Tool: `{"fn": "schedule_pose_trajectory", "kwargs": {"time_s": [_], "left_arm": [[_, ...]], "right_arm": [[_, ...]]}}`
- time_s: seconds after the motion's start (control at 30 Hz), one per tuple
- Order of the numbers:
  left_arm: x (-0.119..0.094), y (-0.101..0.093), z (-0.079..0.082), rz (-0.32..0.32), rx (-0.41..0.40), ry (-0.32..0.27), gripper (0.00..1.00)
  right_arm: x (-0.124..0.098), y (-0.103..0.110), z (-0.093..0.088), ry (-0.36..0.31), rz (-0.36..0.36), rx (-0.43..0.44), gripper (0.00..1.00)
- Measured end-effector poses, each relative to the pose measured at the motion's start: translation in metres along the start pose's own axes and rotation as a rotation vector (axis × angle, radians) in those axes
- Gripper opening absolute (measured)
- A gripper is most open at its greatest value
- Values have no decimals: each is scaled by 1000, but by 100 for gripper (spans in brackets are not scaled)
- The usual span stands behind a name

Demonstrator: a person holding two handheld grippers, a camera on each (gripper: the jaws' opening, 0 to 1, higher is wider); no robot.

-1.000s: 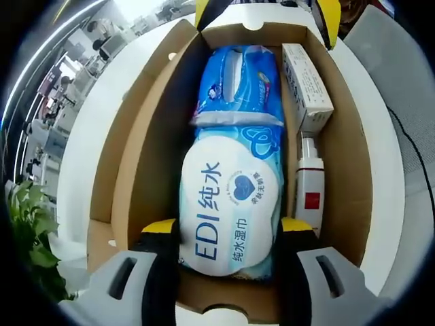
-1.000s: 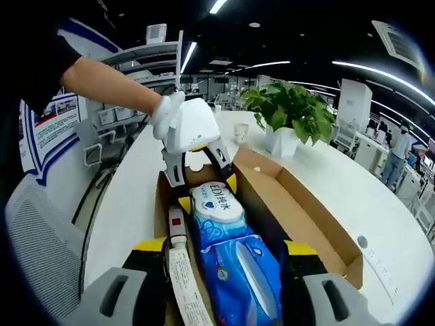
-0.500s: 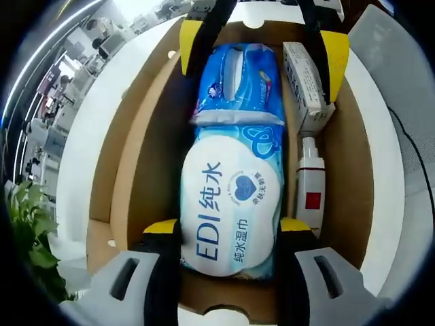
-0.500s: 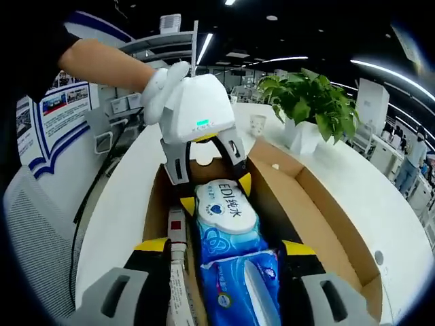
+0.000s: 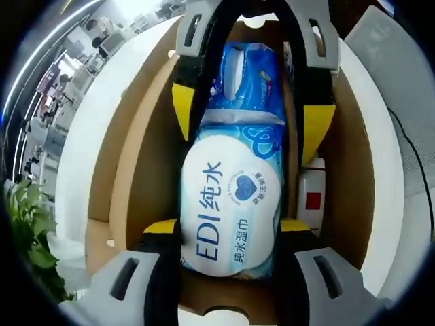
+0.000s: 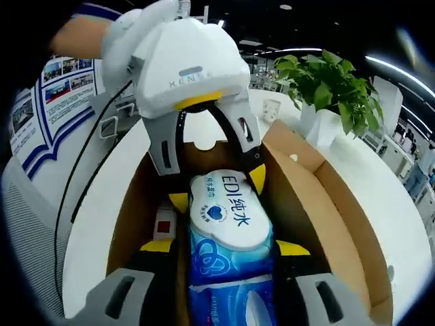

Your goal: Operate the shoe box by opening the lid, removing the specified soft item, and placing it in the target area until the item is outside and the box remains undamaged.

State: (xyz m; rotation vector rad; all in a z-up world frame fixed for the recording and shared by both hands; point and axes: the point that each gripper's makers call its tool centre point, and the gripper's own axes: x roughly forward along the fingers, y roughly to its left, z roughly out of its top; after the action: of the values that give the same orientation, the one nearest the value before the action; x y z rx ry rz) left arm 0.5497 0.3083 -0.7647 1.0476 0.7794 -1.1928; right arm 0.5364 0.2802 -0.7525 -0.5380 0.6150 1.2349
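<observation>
The open cardboard shoe box (image 5: pixel 139 156) holds a white and light-blue wet-wipes pack (image 5: pixel 231 204) printed "EDI", lying end to end with a darker blue soft pack (image 5: pixel 248 75). My left gripper (image 5: pixel 229 227) is open, a yellow-tipped jaw on either side of the wipes pack's near end. My right gripper (image 5: pixel 249 121) reaches in from the far end, open, straddling the spot where the two packs meet. In the right gripper view the right gripper (image 6: pixel 225 248) flanks the wipes pack (image 6: pixel 221 217), with the left gripper (image 6: pixel 217 190) facing it and held by a gloved hand (image 6: pixel 132 30).
A white spray bottle with a red label (image 5: pixel 311 200) lies along one box wall, beside the wipes pack. The box wall (image 6: pixel 340 210) rises on either side of the jaws. A potted plant (image 6: pixel 329 81) stands on the white table (image 6: pixel 401 204) beyond the box.
My right gripper has pushed forward along the box toward the left gripper and now straddles the packs' joint, covering the small white carton. The left gripper has stayed put.
</observation>
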Motion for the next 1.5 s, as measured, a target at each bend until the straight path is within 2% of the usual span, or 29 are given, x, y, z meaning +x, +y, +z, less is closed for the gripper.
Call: {"fn": "schedule_pose_trajectory", "kwargs": {"time_s": [0.17,0.27,0.5,0.87,1.2,1.5], "left_arm": [[0,0,0,24,5,-13,53],[0,1,0,39,7,-23,53],[1,2,0,41,7,-23,53],[1,2,0,56,3,-45,53],[-2,2,0,55,25,-24,52],[-5,0,1,56,41,-2,51]], "right_arm": [[8,-7,-4,16,-13,7,51],[12,-8,-5,18,-11,16,52],[18,-8,-7,22,-11,21,52],[18,-8,-8,7,-27,11,45],[16,-8,-3,4,-59,3,40],[14,-7,-2,10,-51,14,38]]}}
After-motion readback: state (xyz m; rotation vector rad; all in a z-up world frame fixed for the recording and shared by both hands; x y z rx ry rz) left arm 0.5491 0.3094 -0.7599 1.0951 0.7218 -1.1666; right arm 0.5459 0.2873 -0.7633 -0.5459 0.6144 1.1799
